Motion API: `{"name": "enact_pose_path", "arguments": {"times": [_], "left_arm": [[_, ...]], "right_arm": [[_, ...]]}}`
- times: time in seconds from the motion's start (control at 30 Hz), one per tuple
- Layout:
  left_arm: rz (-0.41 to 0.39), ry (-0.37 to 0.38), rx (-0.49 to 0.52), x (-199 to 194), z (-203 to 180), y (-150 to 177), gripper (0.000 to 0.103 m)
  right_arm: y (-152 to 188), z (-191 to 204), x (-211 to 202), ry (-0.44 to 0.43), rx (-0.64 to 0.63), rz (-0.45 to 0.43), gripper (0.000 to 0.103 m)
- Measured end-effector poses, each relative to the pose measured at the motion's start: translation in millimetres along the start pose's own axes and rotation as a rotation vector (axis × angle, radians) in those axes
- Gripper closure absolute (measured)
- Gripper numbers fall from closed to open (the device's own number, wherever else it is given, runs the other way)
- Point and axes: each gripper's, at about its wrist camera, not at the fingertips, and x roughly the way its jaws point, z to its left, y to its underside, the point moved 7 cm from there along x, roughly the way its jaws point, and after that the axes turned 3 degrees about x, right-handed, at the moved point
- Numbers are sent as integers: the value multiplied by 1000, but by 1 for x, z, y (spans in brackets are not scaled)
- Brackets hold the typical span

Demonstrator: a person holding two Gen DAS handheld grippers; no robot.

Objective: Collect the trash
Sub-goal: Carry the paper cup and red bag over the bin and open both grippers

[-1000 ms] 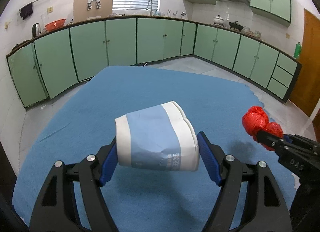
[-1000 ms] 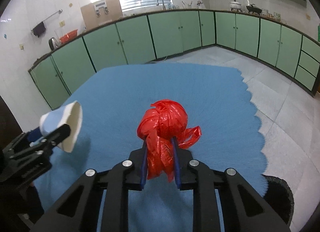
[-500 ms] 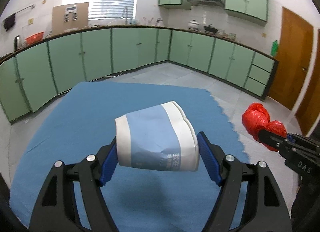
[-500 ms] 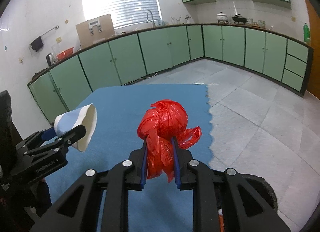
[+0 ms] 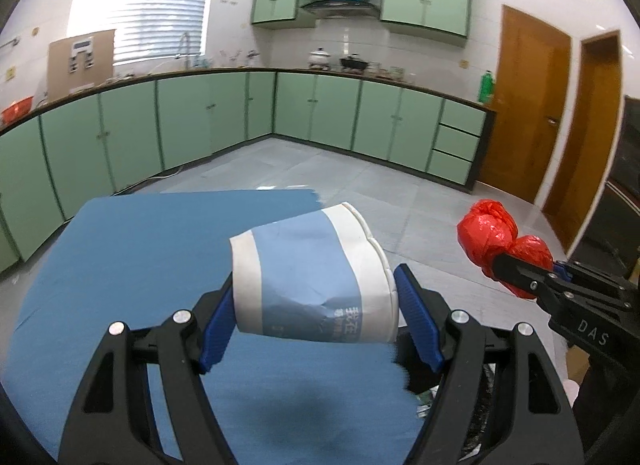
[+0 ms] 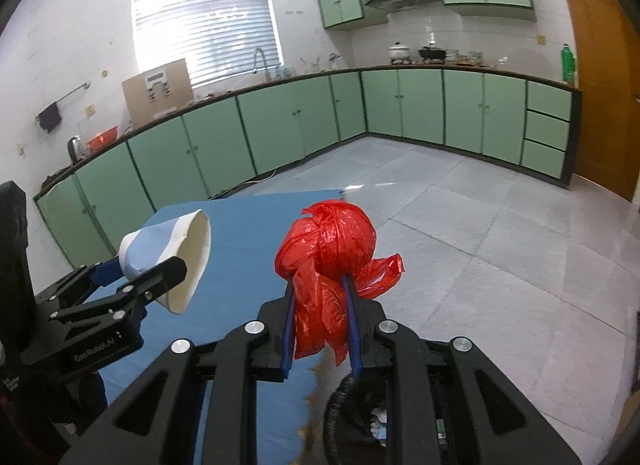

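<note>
My left gripper is shut on a crumpled blue and white paper cup and holds it on its side in the air above the blue tablecloth. The cup also shows in the right wrist view. My right gripper is shut on a knotted red plastic bag, held beyond the table's right edge. The bag also shows at the right of the left wrist view. A black trash bin with litter inside sits just below the right gripper.
Green kitchen cabinets run along the far walls. Grey tiled floor lies to the right of the table. Wooden doors stand at the far right. The bin's edge shows low in the left wrist view.
Both grippers have swung to the right with their loads, from over the table to its right edge. The trash bin has come into view under the right gripper.
</note>
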Motion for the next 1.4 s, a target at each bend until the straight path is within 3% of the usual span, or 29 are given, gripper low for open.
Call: {"name": "enact_pose_path", "arguments": {"times": [0.47,0.67,1.13,1.2,1.27,1.4], "left_arm": [[26,163,95,23,-97,18,31],[63,224,143,41,-138,41,31],[184,280,171,89,-168,83,31],[198,284,168,94,-168,85,30],[220,291,163,100,-167,86,30],[232,294,138,104,-164,85,23]], "right_arm": [[27,-92,-33,150,87,7,82],[48,-123,-34,201,129,38,82],[85,-168,-14,236,171,106,82],[92,-172,-3,231,175,125,78],[97,-179,5,235,178,143,65],[104,-185,12,251,179,158,51]]}}
